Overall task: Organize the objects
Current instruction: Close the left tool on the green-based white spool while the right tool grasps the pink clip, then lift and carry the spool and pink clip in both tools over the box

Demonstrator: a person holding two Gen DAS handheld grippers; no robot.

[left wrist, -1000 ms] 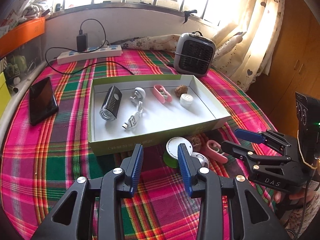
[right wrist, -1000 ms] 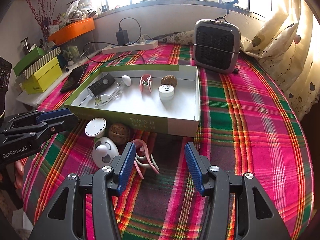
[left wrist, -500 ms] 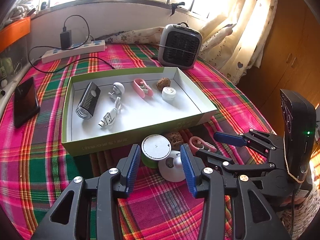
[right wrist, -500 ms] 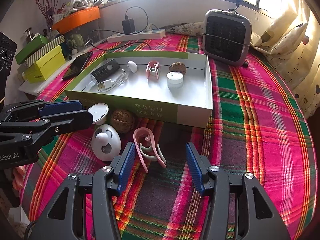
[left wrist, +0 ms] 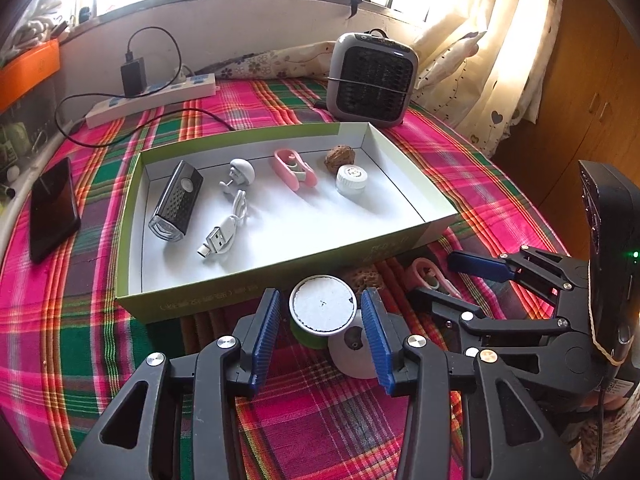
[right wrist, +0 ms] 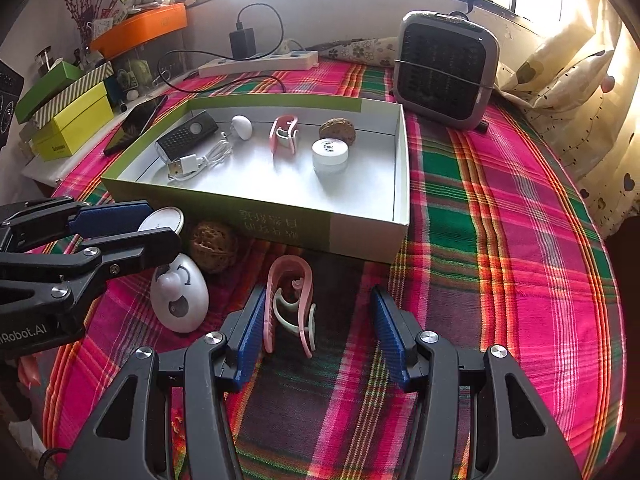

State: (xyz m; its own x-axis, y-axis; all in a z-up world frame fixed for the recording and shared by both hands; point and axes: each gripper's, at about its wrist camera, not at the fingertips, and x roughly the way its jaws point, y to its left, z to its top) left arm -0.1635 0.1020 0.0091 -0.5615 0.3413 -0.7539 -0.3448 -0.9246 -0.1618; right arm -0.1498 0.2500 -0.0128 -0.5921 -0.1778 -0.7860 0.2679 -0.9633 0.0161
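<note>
- The left gripper [left wrist: 322, 334] hovers over the plaid-covered desk [left wrist: 80, 320], just in front of the green box [left wrist: 256, 292]. Its jaws have just been opening, and the white-lidded round jar [left wrist: 322, 309] sits between them with a gap on each side, so nothing is gripped.
- The white egg-shaped toy [right wrist: 180, 298] lies beside that jar, with a walnut [right wrist: 214, 246] next to it against the box wall.
- The right gripper [right wrist: 318, 334] stands open around the pink clip [right wrist: 290, 304]; its left pad is just beside the clip, and whether they touch cannot be told.
- Inside the box lie a black bike light [left wrist: 176, 200], a white cable [left wrist: 226, 232], a second pink clip [left wrist: 296, 169], another walnut [left wrist: 340, 156] and a small white jar [left wrist: 351, 179].
</note>
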